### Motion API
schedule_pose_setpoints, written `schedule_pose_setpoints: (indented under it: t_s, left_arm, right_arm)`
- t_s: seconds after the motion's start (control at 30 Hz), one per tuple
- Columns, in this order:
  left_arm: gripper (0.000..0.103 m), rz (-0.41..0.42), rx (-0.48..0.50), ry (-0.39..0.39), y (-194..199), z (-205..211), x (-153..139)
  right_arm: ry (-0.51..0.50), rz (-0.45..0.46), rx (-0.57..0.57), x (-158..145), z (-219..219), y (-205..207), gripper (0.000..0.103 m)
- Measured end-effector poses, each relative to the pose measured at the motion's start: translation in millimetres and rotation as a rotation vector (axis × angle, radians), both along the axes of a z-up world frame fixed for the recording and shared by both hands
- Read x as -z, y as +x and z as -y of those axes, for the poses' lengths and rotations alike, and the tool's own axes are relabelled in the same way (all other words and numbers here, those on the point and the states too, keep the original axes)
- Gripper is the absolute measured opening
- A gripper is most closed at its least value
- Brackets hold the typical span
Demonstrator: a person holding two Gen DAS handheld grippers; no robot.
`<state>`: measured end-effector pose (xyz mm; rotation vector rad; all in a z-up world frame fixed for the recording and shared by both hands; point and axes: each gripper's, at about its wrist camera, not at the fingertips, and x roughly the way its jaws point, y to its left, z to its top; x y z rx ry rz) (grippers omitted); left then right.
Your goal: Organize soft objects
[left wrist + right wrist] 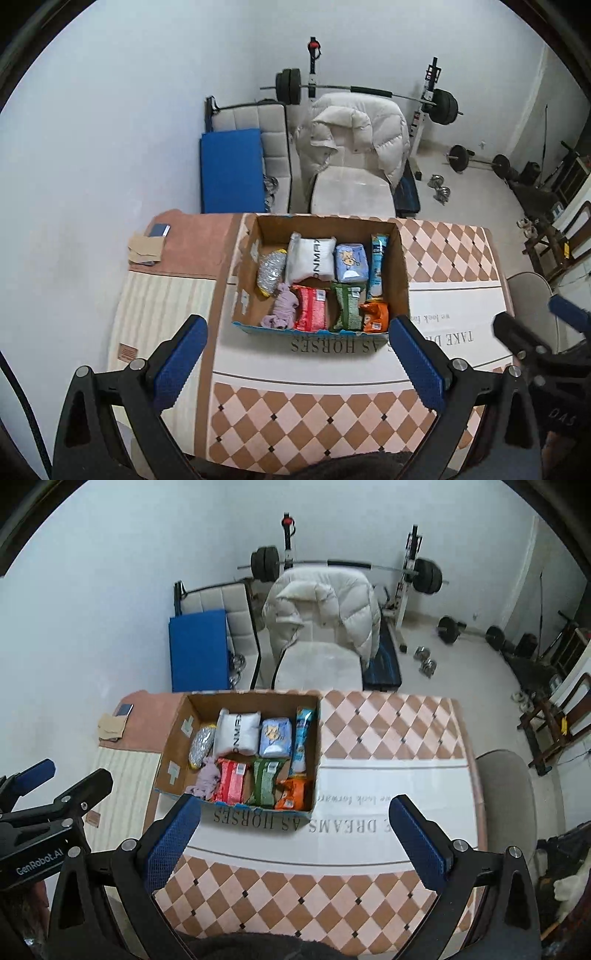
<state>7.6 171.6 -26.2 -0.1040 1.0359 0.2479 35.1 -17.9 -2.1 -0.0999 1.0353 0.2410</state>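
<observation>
The left tool (297, 341) and the right tool (293, 821) both hang spread wide, holding nothing, above the counter (369, 731). At 12 o'clock from the left tool sits the cardboard box (400, 266), packed with soft packets and a lilac cloth (282, 306).

The cardboard box (400, 258) stands at twelve o'clock, open on top, its walls barring any sideways approach. Inside, packets fill nearly the whole floor (perhaps a gap along the nine o'clock wall). Bare desk (443, 317) lies at three and six o'clock. The chair (351, 192) blocks beyond.
</observation>
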Motion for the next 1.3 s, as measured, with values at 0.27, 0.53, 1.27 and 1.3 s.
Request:
schedule_pose_setpoints:
  t_s: [0.27, 0.53, 1.27, 1.3]
  left_arm:
    - [0.101, 0.005, 0.008, -0.02, -13, 8, -4]
    - [0.101, 0.024, 0.006, -0.039, -16, 11, -4]
    - [0.102, 0.054, 0.0, -0.014, -11, 11, -9]
    - [0.102, 0.052, 0.002, -0.014, -11, 11, -10]
  right_arm:
    - [-0.003, 0.054, 0.003, -24, 10, -17, 0.103]
    - [-0.017, 0.044, 0.017, -22, 14, -17, 0.103]
    - [-0.07, 0.081, 0.073, -18, 17, -10, 0.103]
    - [-0.069, 0.082, 0.073, -19, 17, -10, 0.103]
